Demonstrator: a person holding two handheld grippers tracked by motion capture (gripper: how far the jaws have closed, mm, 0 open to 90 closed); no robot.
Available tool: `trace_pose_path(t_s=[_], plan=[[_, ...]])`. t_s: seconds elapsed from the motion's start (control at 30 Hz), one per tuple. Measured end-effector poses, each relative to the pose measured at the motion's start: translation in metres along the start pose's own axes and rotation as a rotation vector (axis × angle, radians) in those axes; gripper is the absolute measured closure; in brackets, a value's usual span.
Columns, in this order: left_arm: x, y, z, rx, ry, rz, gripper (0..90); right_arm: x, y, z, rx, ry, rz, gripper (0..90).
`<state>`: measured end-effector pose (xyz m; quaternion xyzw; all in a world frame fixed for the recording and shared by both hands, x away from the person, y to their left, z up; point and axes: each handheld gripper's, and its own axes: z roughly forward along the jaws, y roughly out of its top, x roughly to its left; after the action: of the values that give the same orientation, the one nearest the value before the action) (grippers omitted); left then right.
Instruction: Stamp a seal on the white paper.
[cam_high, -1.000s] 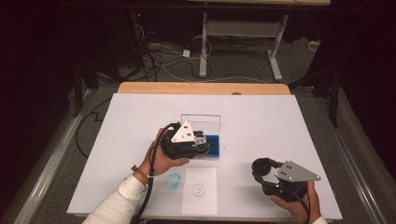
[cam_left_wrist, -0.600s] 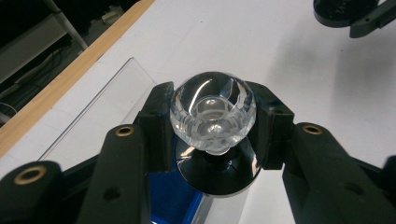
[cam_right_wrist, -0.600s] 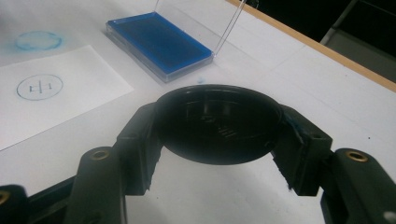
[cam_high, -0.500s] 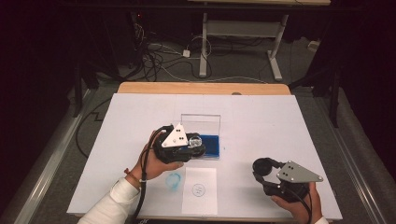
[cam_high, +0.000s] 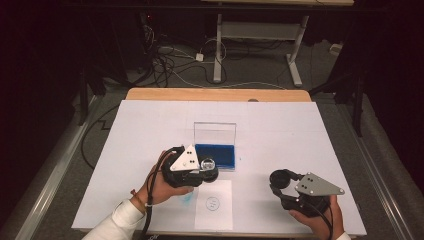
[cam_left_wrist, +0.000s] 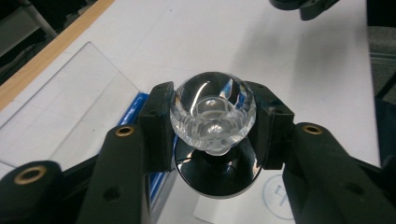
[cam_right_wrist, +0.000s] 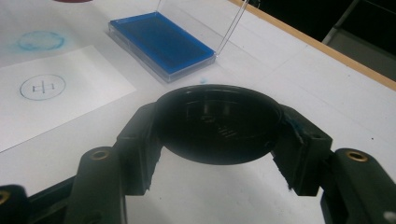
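My left gripper (cam_high: 206, 169) (cam_left_wrist: 212, 123) is shut on a stamp (cam_left_wrist: 212, 109) with a clear faceted knob and a round black base. It hangs just off the front left corner of the blue ink pad (cam_high: 216, 154), above the table. The pad lies in a clear case with its lid standing up. My right gripper (cam_high: 280, 181) (cam_right_wrist: 217, 128) is shut on a round black cap (cam_right_wrist: 217, 122), held low near the table's front right. A white paper slip (cam_high: 213, 204) bears a round blue stamped mark (cam_right_wrist: 43, 87).
A faint blue smudge (cam_high: 187, 198) marks the white table cover (cam_high: 300, 130) left of the slip. The wooden table edge (cam_high: 215, 94) runs along the back, with cables and a desk frame on the floor beyond.
My left hand has carried the stamp from over the ink pad to the left and nearer the front edge. The right hand and its cap stay put.
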<state>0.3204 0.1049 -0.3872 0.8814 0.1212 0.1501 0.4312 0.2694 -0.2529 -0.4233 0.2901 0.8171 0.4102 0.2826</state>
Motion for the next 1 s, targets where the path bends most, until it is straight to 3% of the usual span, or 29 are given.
trace_pose_path(t_s=[0.33, 0.67, 0.9, 1.0], plan=[[-0.018, -0.006, 0.002, 0.016, -0.053, 0.028, 54.4, 0.002, 0.001, 0.000, 0.002, 0.005, -0.003, 38.6], [-0.031, -0.014, 0.012, 0.042, -0.075, 0.050, 54.4, 0.002, 0.000, 0.002, 0.009, 0.007, -0.002, 38.6], [-0.037, -0.026, 0.022, 0.064, -0.117, 0.019, 54.4, 0.003, 0.000, 0.002, 0.012, 0.005, 0.000, 38.6], [-0.039, -0.031, 0.027, 0.084, -0.117, 0.030, 54.4, 0.003, 0.000, 0.003, 0.016, 0.007, -0.003, 38.6]])
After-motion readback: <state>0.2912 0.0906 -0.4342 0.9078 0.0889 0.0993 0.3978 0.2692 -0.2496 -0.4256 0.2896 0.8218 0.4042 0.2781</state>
